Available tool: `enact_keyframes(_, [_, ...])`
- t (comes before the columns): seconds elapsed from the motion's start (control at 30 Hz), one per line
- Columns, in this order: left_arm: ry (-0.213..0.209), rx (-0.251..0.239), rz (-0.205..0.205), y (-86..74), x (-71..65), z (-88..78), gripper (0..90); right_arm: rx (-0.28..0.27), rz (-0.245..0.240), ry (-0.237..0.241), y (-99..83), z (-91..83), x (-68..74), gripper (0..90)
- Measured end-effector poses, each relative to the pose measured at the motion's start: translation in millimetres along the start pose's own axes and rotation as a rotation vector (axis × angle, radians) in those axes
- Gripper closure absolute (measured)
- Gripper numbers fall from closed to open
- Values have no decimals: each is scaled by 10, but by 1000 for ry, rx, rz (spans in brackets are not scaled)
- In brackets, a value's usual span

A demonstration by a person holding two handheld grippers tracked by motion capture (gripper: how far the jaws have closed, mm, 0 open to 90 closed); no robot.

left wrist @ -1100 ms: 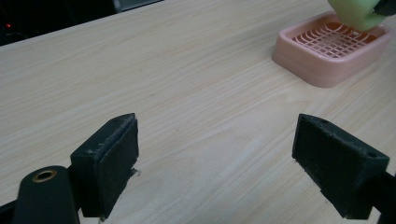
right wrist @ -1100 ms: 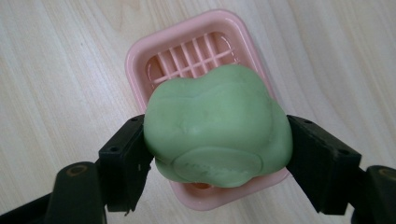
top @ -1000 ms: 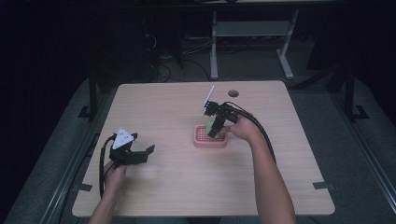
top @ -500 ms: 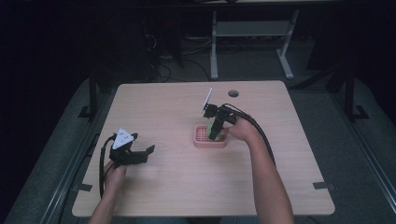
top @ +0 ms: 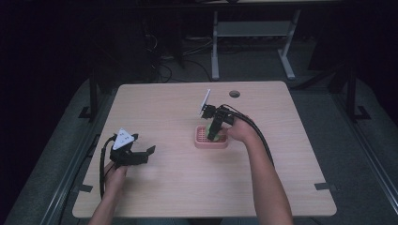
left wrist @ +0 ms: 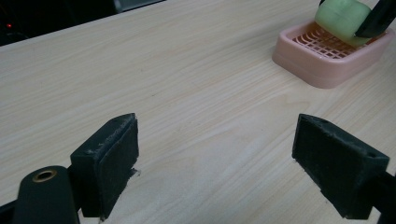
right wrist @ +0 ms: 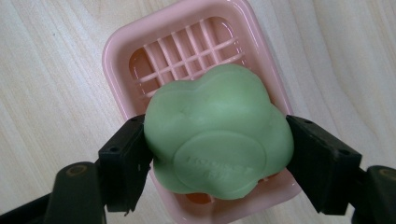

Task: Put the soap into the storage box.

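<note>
Soap [right wrist: 217, 135] covers most of pink dish [right wrist: 196, 42] grid; embossed text on soap too blurred to read. Left claw view crops dish's far end.

Place looks like lab or recording workspace, not home. Light wood tabletop [top: 281, 178] with round cable hole [top: 234, 93] near far edge, as on office desk. Grey carpet floor [top: 328, 112] around it. Behind, metal legs of second desk [top: 215, 51], bundle of loose cables [top: 164, 70] on floor. Surroundings dark, light falls mostly on tabletop. Black tape pieces [top: 326, 186] mark tabletop edges.
</note>
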State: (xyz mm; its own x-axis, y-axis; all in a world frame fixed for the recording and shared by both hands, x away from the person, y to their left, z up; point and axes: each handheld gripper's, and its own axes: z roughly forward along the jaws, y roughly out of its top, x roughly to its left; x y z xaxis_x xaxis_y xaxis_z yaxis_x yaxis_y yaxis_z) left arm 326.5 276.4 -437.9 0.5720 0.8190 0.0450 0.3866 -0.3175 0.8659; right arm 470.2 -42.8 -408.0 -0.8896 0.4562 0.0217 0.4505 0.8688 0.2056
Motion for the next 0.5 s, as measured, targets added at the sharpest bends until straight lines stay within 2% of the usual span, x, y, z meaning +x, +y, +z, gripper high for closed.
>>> enact_keyframes(0.33, [0,-3,-6,0,4,-1,143,1,7,-1,10,4,-3,252])
enact_keyframes(0.5, [1,-5,-5,0,6,-2,143,-33,16,8,15,-43,-5,245])
